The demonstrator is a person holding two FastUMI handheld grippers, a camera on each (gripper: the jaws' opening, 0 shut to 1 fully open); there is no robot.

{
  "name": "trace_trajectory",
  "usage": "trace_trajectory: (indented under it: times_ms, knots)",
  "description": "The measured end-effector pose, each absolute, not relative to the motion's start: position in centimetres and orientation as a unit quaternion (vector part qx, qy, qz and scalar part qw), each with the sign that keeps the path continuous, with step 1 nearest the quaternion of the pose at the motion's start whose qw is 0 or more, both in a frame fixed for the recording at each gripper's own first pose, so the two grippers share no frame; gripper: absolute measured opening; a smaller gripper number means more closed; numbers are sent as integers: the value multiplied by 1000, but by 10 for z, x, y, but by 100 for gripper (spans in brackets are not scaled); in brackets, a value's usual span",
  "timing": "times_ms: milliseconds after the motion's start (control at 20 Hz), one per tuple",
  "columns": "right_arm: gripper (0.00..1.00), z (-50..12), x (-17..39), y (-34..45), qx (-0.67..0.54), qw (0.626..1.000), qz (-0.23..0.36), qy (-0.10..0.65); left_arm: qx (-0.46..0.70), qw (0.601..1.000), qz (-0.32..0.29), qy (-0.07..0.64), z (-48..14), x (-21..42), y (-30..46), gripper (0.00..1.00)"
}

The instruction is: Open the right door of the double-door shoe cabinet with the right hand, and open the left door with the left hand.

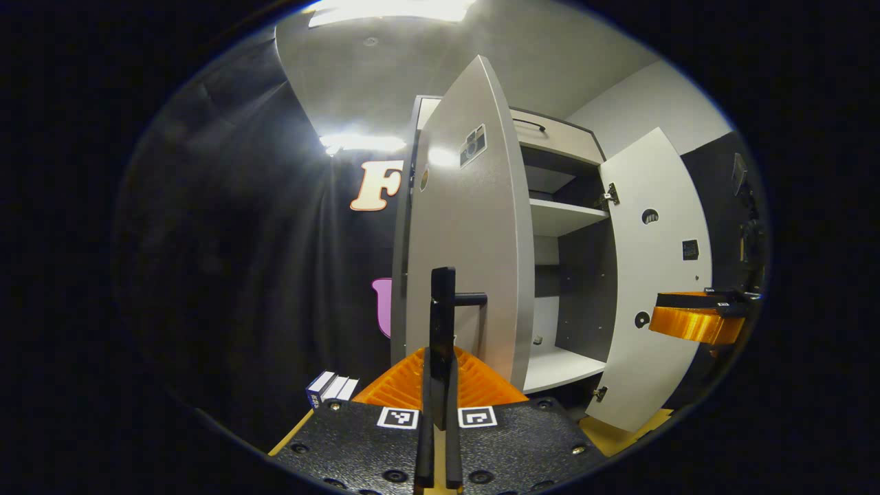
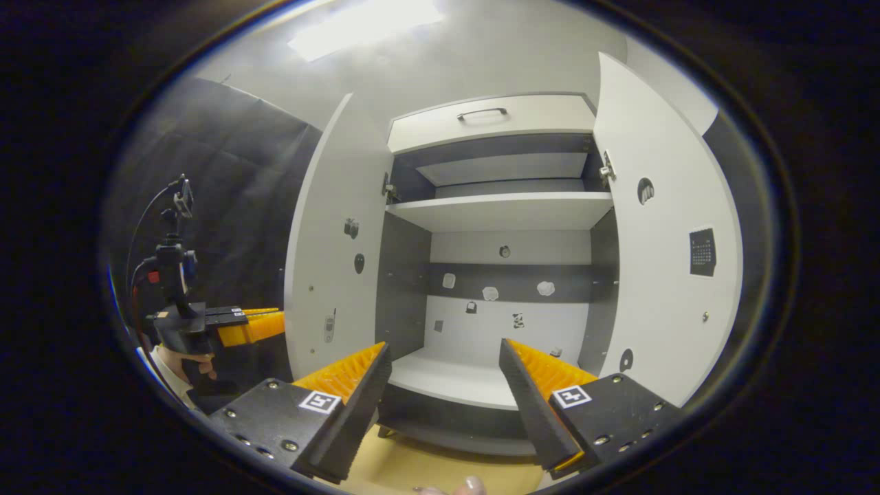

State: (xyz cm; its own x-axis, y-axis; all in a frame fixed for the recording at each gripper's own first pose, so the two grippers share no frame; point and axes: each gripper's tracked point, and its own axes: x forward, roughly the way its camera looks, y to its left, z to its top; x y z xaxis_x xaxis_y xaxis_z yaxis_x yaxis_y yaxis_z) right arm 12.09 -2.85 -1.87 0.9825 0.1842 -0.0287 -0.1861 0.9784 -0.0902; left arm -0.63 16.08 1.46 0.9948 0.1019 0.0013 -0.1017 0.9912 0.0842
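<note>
Left gripper is clenched on the left door's handle; both doors stand open. Right gripper, fingers spread, faces the shelves, holding nothing

Right gripper with fingers spread apart before the open shoe cabinet, left door and right door swung outward, left gripper beside the left door.

Left gripper view sits close against the cabinet's left door edge; right gripper view faces squarely into the cabinet. Both share its shelves.
</note>
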Motion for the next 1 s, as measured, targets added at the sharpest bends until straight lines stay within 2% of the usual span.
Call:
trace_trajectory:
  times_ms: [250, 450, 800, 1000]
  knots:
    - [96, -23, 114, -29, -56, 995, 81, 17, 54, 994, 98, -6, 18, -14, 208, 1]
    - [96, -20, 111, -32, -54, 996, 68, 15, 24, 997, 75, -15, 19, -14, 217, 0]
    - [96, -20, 105, -43, -68, 997, 43, 20, 52, 997, 57, -18, 20, -14, 219, 0]
    - [96, -20, 104, -40, -70, 996, 48, 20, 25, 999, 30, -24, 21, -15, 221, 0]
